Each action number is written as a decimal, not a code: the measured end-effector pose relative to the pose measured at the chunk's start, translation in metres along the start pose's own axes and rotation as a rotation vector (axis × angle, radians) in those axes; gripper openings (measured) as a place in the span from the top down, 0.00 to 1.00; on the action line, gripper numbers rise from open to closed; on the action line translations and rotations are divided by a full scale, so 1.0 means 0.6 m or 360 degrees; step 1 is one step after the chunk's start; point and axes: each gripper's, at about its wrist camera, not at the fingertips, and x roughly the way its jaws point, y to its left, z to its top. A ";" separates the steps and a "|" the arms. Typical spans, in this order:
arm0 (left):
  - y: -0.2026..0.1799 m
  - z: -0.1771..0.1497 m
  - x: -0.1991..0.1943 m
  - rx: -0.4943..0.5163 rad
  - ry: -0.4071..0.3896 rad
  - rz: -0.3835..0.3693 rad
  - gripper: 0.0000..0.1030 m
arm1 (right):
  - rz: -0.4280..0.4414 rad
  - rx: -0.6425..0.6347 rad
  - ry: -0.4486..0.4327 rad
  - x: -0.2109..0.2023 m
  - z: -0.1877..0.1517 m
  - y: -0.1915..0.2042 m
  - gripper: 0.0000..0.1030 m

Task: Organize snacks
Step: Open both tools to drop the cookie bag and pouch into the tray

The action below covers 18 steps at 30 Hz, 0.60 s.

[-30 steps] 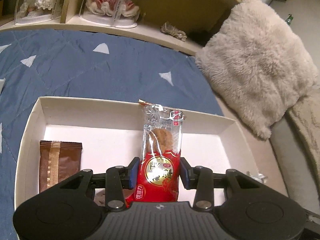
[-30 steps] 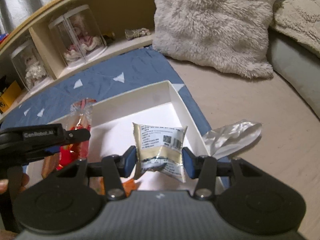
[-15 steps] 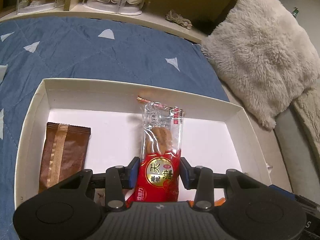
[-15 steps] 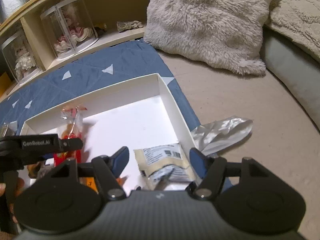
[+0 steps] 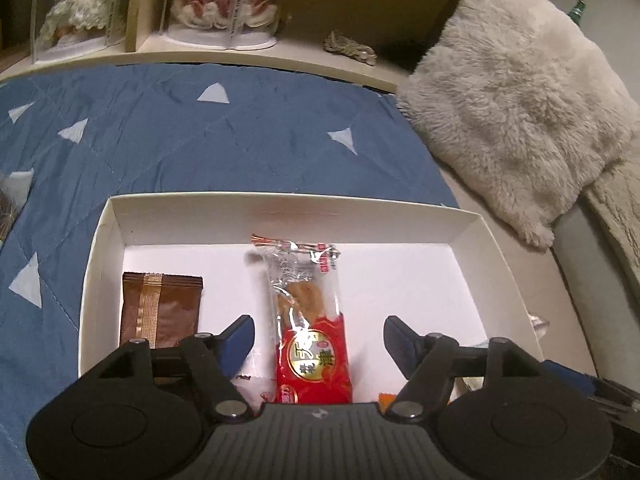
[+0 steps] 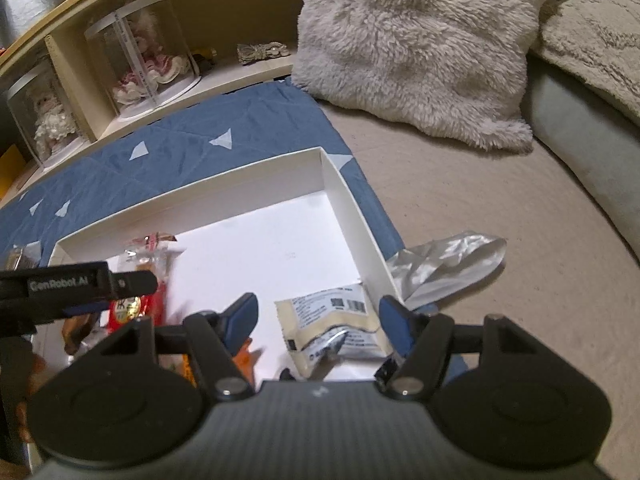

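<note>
Orange packet mostly hidden behind right gripper

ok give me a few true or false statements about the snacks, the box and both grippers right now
1. The left gripper has its fingers spread, not touching the red biscuit packet. True.
2. The brown snack packet lies on the blue quilt outside the white box. False: it lies inside the box, near its left wall.
3. The right gripper is clamped on the cream packet. False: its fingers are open and the packet lies in the box by the right wall.
4. A crumpled silver bag lies outside the box, beside its right wall. True.
5. The fluffy pillow sits inside the box. False: it rests beyond the box, against the shelf.
</note>
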 end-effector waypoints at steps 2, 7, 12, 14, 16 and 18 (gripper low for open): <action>-0.003 -0.002 -0.009 0.0018 -0.0005 0.0000 0.25 | -0.0003 -0.0003 0.0003 -0.002 0.000 0.000 0.29; -0.007 -0.006 -0.031 0.0069 0.0002 0.0014 0.25 | -0.0023 -0.0034 0.0003 -0.011 -0.004 0.004 0.27; -0.005 -0.013 -0.057 0.0115 0.0002 0.0040 0.23 | -0.0052 -0.0071 -0.0004 -0.026 -0.010 0.008 0.24; -0.004 -0.017 -0.068 0.0128 -0.0003 0.0050 0.21 | -0.0065 -0.0078 -0.0006 -0.033 -0.011 0.009 0.24; -0.001 -0.023 -0.080 0.0142 -0.0007 0.0056 0.19 | -0.0075 -0.0084 -0.0009 -0.042 -0.012 0.010 0.23; 0.000 -0.030 -0.089 0.0162 0.0001 0.0062 0.19 | -0.0084 -0.0086 -0.0017 -0.051 -0.014 0.011 0.20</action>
